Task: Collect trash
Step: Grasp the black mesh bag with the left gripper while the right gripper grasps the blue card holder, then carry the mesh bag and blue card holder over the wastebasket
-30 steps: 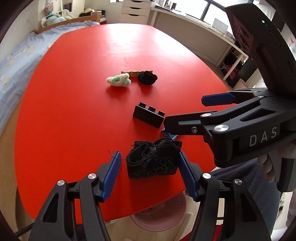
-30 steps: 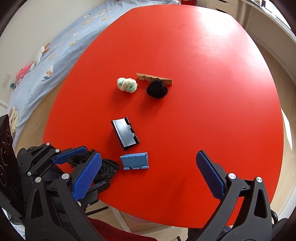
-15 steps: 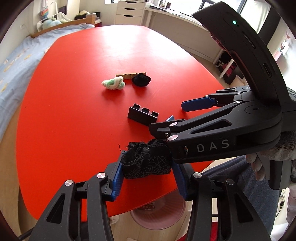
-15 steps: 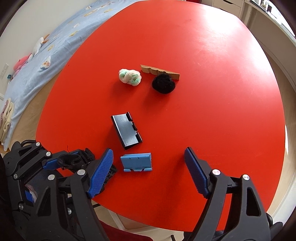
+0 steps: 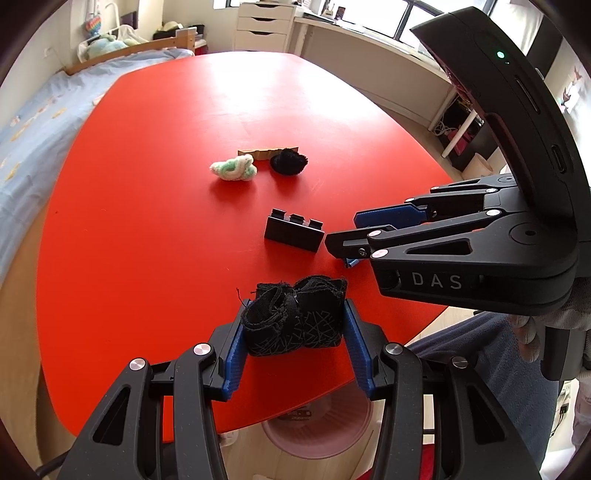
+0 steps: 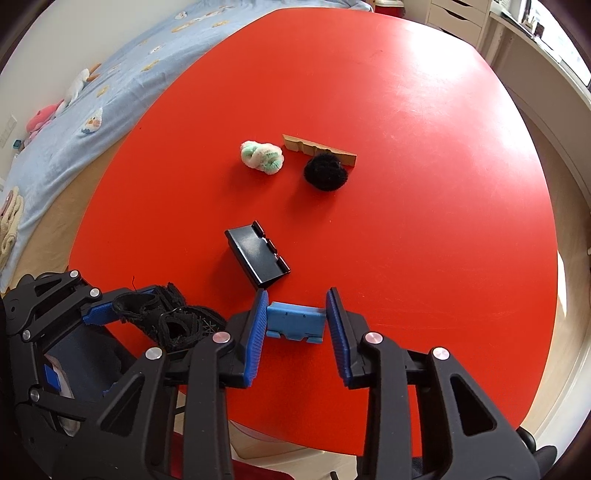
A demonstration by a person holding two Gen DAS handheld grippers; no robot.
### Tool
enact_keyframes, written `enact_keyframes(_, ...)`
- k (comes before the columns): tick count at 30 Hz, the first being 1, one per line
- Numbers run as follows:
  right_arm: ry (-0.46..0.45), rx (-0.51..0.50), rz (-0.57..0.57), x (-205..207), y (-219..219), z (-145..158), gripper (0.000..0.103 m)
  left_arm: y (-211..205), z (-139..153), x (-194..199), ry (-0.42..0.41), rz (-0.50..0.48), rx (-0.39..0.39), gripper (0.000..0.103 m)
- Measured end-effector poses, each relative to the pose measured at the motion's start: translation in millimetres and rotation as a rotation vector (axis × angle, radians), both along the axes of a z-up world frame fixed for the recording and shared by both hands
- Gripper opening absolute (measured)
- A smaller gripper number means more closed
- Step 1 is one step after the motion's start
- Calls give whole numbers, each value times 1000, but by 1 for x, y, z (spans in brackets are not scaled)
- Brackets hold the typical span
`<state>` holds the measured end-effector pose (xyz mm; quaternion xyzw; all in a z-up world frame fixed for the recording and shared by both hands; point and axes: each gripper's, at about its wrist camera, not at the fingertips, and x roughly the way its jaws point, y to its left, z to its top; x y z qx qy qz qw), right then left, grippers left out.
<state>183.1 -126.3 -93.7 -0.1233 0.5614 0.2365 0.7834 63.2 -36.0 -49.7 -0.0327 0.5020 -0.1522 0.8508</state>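
Observation:
A black fabric bundle (image 5: 291,325) lies near the front edge of the red table (image 5: 147,221), and my left gripper (image 5: 295,306) is shut on it, pads pressed to both sides. To its right lies a small blue plastic clip (image 6: 295,321). My right gripper (image 6: 296,301) points down over the clip with its jaws closing, and the pads meet the clip's two ends. Further out sit a black plastic clip (image 6: 258,258), a green-and-white fluffy ball (image 6: 262,157), a black pompom (image 6: 325,171) and a cardboard strip (image 6: 295,142).
A pink round bin (image 5: 317,432) stands on the floor under the table's near edge. A bed with a blue cover (image 6: 110,74) runs along the table's left side. A white desk (image 5: 369,40) and drawers (image 5: 262,29) stand beyond the far edge.
The right jaws have come in from wide open to the ends of the blue clip. The left gripper tightened on the black bundle early on and has held still since.

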Motion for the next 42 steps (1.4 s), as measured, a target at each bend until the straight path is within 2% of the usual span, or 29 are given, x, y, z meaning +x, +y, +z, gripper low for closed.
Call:
enact_keyframes(14,-62,111,-22,-29,-30,36,32,4,23,-17,-59,14,10,47)
enact_keyframes(22,-109,183,-18,-67,-49,56,32,5,48,-38,-121,8,10,47)
enact_keyframes(31,-164,244,-3,-118,-72,74,32,5,56,-73,-155,3,-10,47)
enact_keyframes(36,-186,246,5,-144,-81,73,32,1,53,-91,-150,-13,-28,47)
enact_keyframes(42,-153,254,-4,-166,-88,55,32,-7,38,-106,-111,-31,-39,47)
